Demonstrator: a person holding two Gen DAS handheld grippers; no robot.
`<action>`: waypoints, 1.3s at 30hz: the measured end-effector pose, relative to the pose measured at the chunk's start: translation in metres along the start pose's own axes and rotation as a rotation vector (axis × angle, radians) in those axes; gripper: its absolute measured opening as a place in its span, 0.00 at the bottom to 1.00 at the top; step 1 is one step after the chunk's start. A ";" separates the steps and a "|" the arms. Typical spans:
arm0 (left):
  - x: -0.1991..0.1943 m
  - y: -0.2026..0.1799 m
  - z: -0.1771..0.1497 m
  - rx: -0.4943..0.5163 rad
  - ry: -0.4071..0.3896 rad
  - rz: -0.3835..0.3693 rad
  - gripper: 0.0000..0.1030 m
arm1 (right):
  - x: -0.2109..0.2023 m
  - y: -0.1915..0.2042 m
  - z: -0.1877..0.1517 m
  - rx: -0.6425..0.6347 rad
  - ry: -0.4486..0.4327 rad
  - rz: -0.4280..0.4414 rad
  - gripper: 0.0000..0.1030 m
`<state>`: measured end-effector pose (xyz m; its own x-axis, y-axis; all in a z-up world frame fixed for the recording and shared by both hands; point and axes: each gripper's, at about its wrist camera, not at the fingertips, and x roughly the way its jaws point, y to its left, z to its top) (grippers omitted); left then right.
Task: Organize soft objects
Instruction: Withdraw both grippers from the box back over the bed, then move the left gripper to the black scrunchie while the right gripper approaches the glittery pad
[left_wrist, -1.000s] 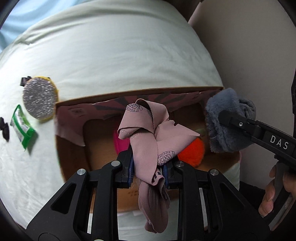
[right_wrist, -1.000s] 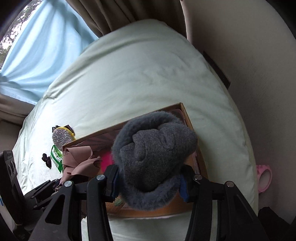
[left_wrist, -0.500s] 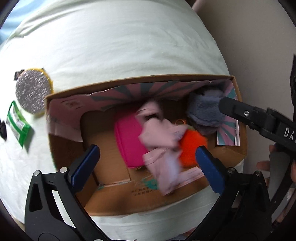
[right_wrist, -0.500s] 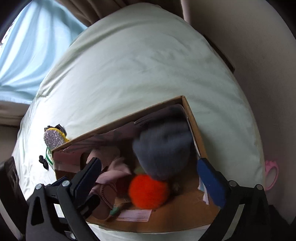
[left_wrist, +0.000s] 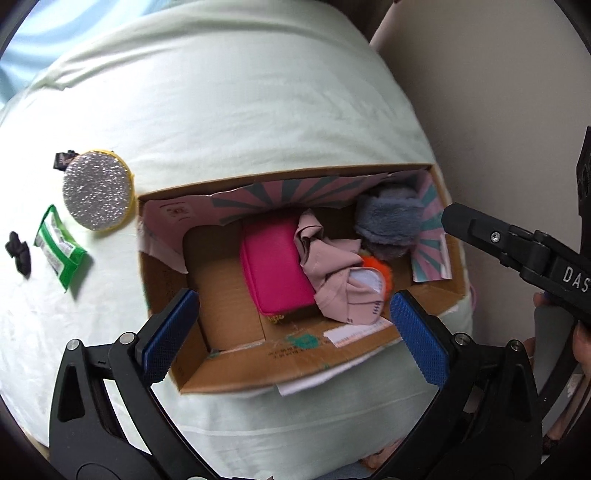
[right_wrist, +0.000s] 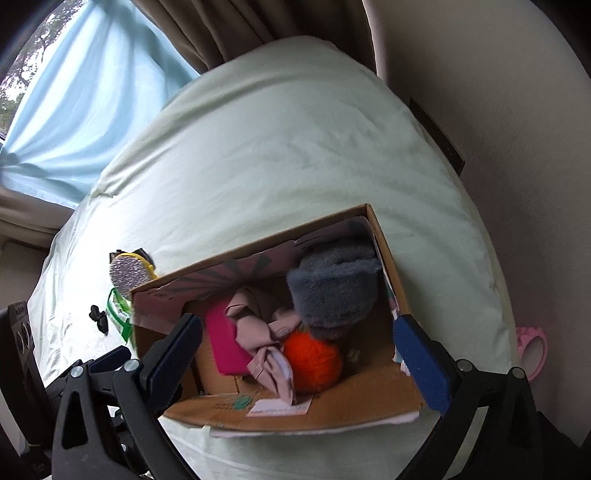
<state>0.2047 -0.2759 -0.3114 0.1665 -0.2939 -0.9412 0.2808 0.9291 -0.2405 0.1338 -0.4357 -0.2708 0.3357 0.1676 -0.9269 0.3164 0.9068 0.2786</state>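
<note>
While both grippers' jaws gape wide, empty: pink cloth lengthwise toward cardboard box's near wall

Orange pompom mostly hidden under pink cloth.

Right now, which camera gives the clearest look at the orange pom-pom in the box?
The right wrist view: the orange pom-pom shows as a nearly whole ball beside the pink cloth. In the left wrist view only an orange sliver peeks from under that cloth.
</note>
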 end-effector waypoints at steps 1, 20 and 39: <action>-0.007 0.000 -0.002 -0.002 -0.011 0.000 1.00 | -0.005 0.002 -0.001 -0.002 -0.005 0.002 1.00; -0.180 0.066 -0.065 -0.096 -0.301 0.102 1.00 | -0.119 0.103 -0.047 -0.195 -0.185 0.029 1.00; -0.326 0.231 -0.161 -0.158 -0.564 0.210 1.00 | -0.178 0.262 -0.147 -0.419 -0.431 0.071 1.00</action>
<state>0.0628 0.0706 -0.0982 0.6889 -0.1348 -0.7122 0.0520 0.9892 -0.1370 0.0267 -0.1712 -0.0700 0.6999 0.1408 -0.7003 -0.0667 0.9890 0.1323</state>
